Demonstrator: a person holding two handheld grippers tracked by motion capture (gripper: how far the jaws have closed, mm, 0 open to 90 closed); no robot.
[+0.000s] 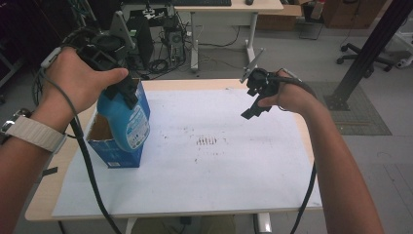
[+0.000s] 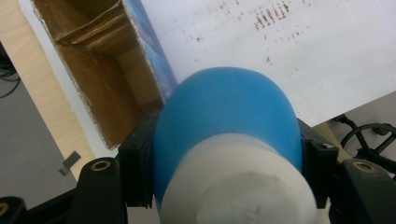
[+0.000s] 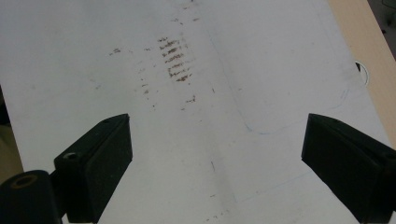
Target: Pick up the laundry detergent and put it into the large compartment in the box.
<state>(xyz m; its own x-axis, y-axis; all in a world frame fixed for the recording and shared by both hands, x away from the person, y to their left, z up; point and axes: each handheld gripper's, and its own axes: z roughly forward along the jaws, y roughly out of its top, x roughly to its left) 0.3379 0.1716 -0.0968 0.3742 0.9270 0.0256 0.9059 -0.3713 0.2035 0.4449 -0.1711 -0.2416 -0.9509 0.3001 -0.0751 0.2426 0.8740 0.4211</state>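
Gripping a blue bottle point(image 2: 224, 116) between both black jaws, pressed tight to its sides just past the white cap point(image 2: 238, 186), as seen in the left gripper view. Held by the left gripper point(image 1: 127, 92) above the open top of a blue cardboard box point(image 1: 119, 156), bottom hanging down over the opening, label facing toward the middle of the table. Standing near the table's left edge, on a big white sheet of paper point(image 1: 219, 175), brown inside walls of the box showing in the left gripper view. Marked with a patch of small brown smudges point(image 1: 207, 141) near the middle of the sheet. Hovering farther right, over the sheet's far right part, well apart from bottle and box: the right gripper point(image 1: 253, 109), jaws spread wide with nothing between them, only the white sheet beneath in the right gripper view. Beyond the table point(image 1: 195, 84), a desk, cables and an office chair on the grey floor.
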